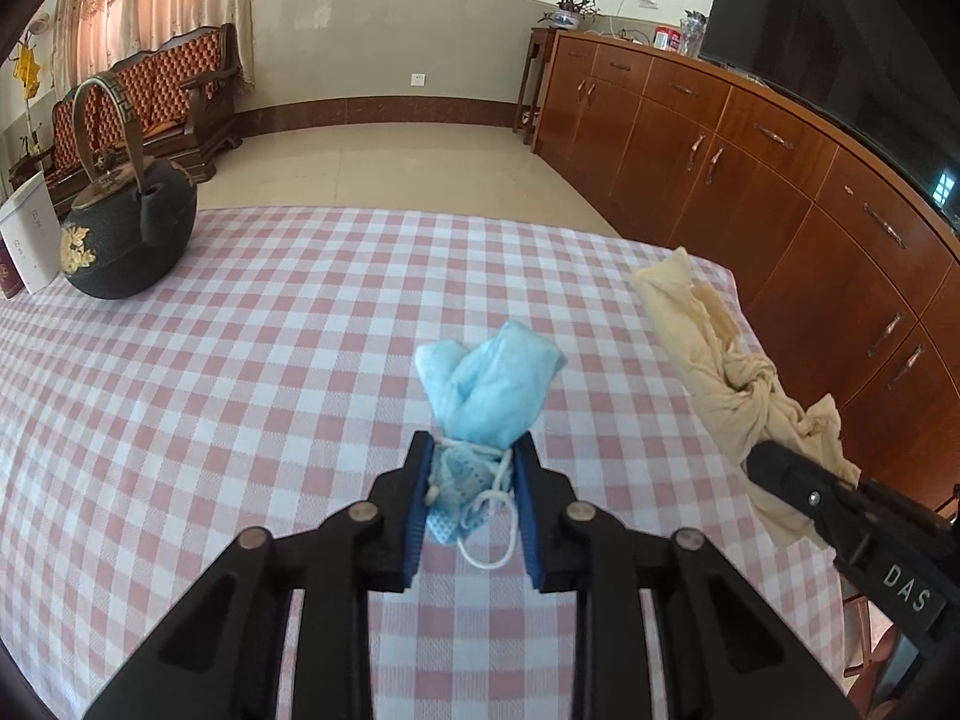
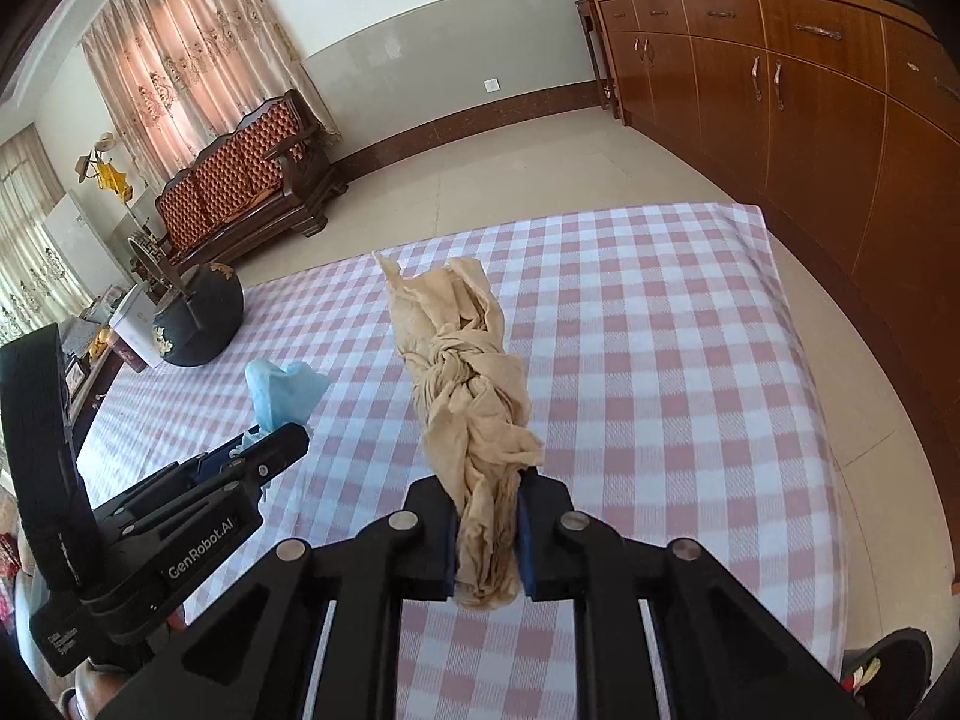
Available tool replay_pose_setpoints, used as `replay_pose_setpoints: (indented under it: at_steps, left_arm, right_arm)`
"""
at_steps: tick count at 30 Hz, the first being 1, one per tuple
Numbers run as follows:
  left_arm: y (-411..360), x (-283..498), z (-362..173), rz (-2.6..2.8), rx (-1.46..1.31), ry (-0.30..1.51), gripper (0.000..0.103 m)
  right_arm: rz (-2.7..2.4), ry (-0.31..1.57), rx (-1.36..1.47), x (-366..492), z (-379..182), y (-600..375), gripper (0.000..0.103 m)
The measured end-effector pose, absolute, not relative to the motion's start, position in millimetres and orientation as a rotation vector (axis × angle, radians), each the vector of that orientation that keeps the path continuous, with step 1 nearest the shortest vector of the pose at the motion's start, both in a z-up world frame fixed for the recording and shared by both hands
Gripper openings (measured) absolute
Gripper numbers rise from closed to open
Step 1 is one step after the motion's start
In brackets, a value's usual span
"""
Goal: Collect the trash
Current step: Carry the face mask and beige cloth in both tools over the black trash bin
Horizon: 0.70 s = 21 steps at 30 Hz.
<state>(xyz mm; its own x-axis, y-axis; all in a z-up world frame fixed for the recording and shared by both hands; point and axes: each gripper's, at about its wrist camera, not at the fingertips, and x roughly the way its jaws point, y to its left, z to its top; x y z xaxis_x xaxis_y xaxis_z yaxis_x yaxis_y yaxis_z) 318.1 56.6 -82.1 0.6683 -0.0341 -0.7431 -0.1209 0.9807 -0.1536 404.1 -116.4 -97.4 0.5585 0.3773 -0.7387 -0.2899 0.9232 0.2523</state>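
Crumpled blue mask [image 1: 480, 396] sits clamped in left gripper [image 1: 471, 456]; right gripper [image 2: 486, 486] clamps knotted beige cloth [image 2: 468, 372].

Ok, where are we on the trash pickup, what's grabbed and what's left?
Both visible pieces are in hand: the left tongs are shut on the blue face mask, and the right tongs are shut on the knotted beige cloth. The checked tablecloth shows no other trash. Left: drop both somewhere; no bin is in view.

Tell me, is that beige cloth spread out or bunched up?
Bunched up: the beige knotted cloth is twisted into a rope with a knot midway, pinched in the right tool.
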Motion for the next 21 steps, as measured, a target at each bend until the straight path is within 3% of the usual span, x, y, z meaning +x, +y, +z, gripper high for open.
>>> replay_pose_setpoints:
  at_steps: [21]
  left_arm:
    - [1.3, 201.9, -37.0, -0.094, -0.129, 0.747, 0.027]
  right_arm:
    - [0.275, 0.817, 0.171, 228.4, -43.2, -205.7, 0.016]
